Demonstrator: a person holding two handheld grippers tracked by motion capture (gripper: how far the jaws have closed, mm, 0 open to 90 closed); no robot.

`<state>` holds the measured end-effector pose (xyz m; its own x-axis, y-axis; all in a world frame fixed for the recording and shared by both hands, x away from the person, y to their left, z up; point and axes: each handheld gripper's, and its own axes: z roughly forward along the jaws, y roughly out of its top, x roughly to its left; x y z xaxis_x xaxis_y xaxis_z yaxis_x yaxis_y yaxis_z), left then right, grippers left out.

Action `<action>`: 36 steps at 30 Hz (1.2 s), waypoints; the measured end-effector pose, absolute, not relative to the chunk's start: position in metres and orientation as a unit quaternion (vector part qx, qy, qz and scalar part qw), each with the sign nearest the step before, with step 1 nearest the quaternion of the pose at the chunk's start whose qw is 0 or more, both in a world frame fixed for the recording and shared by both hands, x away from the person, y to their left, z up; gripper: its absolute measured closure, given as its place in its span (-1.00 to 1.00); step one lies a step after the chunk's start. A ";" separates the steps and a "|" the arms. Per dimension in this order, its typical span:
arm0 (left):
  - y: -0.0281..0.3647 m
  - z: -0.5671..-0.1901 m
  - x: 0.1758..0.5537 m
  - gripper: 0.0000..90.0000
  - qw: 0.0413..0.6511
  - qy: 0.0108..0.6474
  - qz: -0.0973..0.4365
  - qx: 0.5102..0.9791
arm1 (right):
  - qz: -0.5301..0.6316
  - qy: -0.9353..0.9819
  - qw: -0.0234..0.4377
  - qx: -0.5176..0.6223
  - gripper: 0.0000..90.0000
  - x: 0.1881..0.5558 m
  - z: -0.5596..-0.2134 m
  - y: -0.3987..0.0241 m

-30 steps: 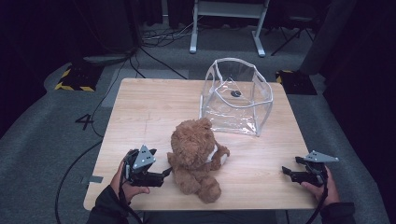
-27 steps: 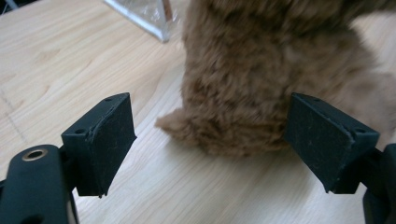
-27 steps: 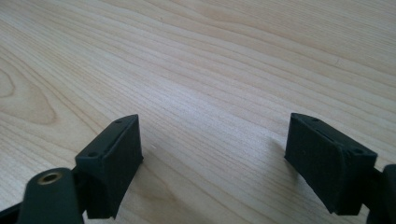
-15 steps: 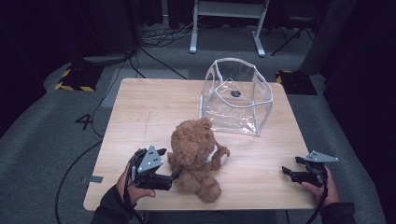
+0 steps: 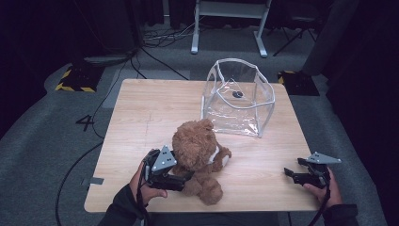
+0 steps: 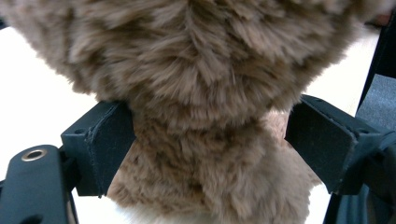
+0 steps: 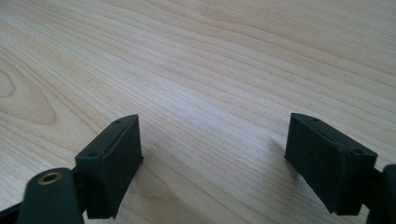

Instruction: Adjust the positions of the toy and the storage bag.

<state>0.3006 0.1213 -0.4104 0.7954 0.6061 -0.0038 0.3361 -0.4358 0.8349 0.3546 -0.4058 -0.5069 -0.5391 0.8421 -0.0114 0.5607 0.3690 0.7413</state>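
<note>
A brown teddy bear (image 5: 197, 146) sits near the front of the wooden table (image 5: 155, 108). My left gripper (image 5: 181, 176) is pushed in against the bear's left side, low on its body. In the left gripper view the bear's fur (image 6: 205, 116) fills the space between the two spread jaws of that gripper (image 6: 210, 149), which is open; the fur brushes the left pad (image 6: 112, 144). My right gripper (image 5: 288, 173) rests at the table's front right, open, with bare wood between the jaws of the gripper (image 7: 212, 154).
A clear plastic bag (image 5: 237, 96) with white trim stands open at the back right of the table, with a small dark thing (image 5: 237, 94) inside. Cables and a metal stand lie on the floor beyond.
My left gripper has slid right across the table until its jaws straddle the bear. The right gripper has stayed still.
</note>
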 end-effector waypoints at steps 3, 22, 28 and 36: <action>0.117 -0.413 0.306 -0.65 0.448 0.293 0.152 0.831 | 0.353 0.803 0.199 0.437 -0.59 0.355 -0.507 -0.406; 0.099 -0.426 0.341 -0.80 0.427 0.326 0.139 0.832 | 0.353 0.803 0.199 0.437 -0.59 0.355 -0.507 -0.406; 0.092 -0.433 0.348 -0.86 0.429 0.335 0.140 0.827 | 0.353 0.803 0.199 0.437 -0.59 0.355 -0.507 -0.406; 0.085 -0.440 0.353 -0.78 0.432 0.342 0.133 0.824 | 0.353 0.803 0.199 0.437 -0.59 0.355 -0.507 -0.406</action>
